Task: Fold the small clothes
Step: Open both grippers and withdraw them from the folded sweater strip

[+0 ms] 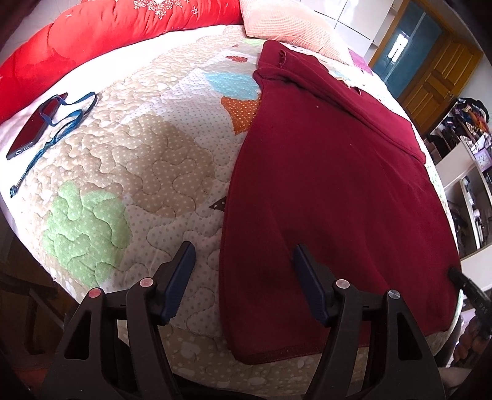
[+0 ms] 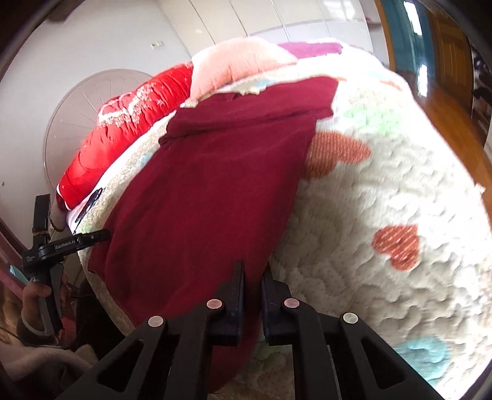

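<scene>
Garment: dark red knit top [image 1: 323, 172], laid flat on the quilted bedspread [image 1: 147, 160], hem twd the near bed edge, neck end twd the pillows. One sleeve folded across the upper body.
Garment, rt wrist view: same top [image 2: 209, 184] runs from betw the fingers up twd the pillow; its rt side edge lies along the orange heart patches.
Left gripper: [image 1: 243, 270] jaws wide apart, nothing pinched. Left finger over bare quilt, rt finger [image 1: 307, 277] over the top's left part near the hem; the garment's left edge lies betw them. Contact w/ cloth: can't tell.
Left gripper, seen from rt wrist: [image 2: 92, 238] black tool at the bed's left side, a hand [image 2: 38, 292] on its handle.
Right gripper: [image 2: 253, 277] jaws nearly closed, only a thin gap, w/ a fold of the red cloth's rt hem edge pinched betw them.
Right gripper, left wrist view: black tip [image 1: 461, 278] at the hem's rt corner.
Bedspread: cream, stippled quilting, patches in green, tan, blue, orange.
Phone: dark-cased [image 1: 35, 126], far left on the bed, blue lanyard [image 1: 61, 123] trailing beside it.
Head of bed: red quilt [image 1: 107, 34] bunched up, pink pillow [image 1: 286, 21] just beside it.
Bkgd: wooden door [image 1: 430, 83], shelves w/ clutter [image 1: 470, 144] at rt.
</scene>
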A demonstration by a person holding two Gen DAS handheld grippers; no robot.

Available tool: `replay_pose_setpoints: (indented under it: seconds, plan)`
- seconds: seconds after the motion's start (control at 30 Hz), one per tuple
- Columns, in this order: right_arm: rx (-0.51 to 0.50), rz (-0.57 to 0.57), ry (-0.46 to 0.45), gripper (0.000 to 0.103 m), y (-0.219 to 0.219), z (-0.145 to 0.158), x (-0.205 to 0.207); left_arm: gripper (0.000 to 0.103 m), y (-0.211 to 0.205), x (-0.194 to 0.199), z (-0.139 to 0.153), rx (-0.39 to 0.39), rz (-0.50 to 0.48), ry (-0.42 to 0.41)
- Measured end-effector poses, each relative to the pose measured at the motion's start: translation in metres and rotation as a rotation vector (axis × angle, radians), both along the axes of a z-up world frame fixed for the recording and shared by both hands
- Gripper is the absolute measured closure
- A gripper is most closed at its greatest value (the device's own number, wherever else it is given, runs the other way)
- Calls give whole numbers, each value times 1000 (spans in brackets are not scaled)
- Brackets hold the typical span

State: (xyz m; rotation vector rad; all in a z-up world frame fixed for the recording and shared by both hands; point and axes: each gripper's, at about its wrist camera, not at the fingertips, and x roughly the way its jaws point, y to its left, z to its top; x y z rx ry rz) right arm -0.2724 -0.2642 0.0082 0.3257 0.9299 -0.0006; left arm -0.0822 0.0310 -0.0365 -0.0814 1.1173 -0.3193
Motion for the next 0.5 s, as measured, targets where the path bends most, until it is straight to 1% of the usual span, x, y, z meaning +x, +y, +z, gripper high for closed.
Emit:
replay_pose_setpoints:
  seconds: [0.03,0.1,0.17,0.23,0.27,0.33,0.37,0.4,0.5]
  plan:
    - [-19,1,21,95,-1,-3,2,36,0,-2,0,-2,-4,3]
    - [7,-3,69,95,-5,-14,5,36,1,-3,0,-11,-8,11]
    - [12,-1,79,95,-6,-16,6,36,3,-6,0,-35,-6,29]
    - [61,6,49,95,-12,-8,-1,36,5,-9,1,-65,-3,47]
    - [92,6,45,93,-16,-7,-4,34,5,-10,1,-81,-8,60]
    - [158,16,73,73,-22,-11,-9,32,4,-12,0,-104,-18,81]
    - [184,14,89,52,-24,-14,-11,31,3,-13,0,-103,-17,81]
    - [208,16,95,49,-24,-17,-15,31,1,-15,0,-96,-21,77]
    - [296,45,70,49,-22,-21,-26,28,-7,-20,0,-59,-53,58]
